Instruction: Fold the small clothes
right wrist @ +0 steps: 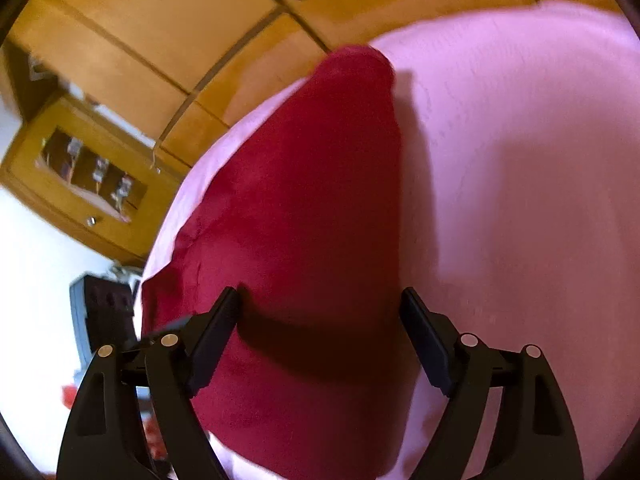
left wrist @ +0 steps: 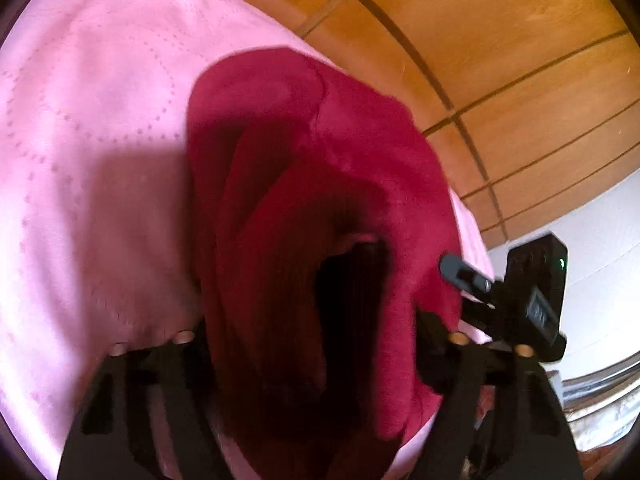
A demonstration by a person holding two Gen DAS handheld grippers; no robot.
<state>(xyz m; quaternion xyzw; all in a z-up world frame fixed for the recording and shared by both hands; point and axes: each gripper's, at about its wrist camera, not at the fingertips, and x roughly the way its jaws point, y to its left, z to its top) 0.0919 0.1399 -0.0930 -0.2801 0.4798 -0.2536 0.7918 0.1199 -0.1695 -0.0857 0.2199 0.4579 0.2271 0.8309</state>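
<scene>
Pink quilted bedspread (right wrist: 520, 160) fills most of both views, with wooden panelling (right wrist: 140, 20) beyond its far edge and a white wall low on the outer side of each picture. On the spread lies the task's thing, a dark red garment (right wrist: 312, 208), soft and plush, already lying in more than one layer. Its long axis runs near to far, almost in line with both tools, narrowing to a rounded end at the far edge of the bed. In the left wrist view the garment (left wrist: 320, 168) is bunched and raised close to the lens, a dark hollow of folded fabric sitting right between the arms of the left gripper (left wrist: 312, 344). Fingertips are buried under cloth, so whether its pads press the fabric cannot be told. The right gripper (right wrist: 320, 308) is plain: jaws spread wide, pads clear of the cloth, straddling the near part of the garment, its left finger over red fabric and its right finger just past the garment's right edge, above pink spread. In the left view that same tool (left wrist: 516, 300) shows at the right, just beside the garment's near right border. Judgement: the right tool is the one free to act, and the nearest edge to pinch lies directly under and ahead of it. A fold would likely carry along the long axis toward the far end.
</scene>
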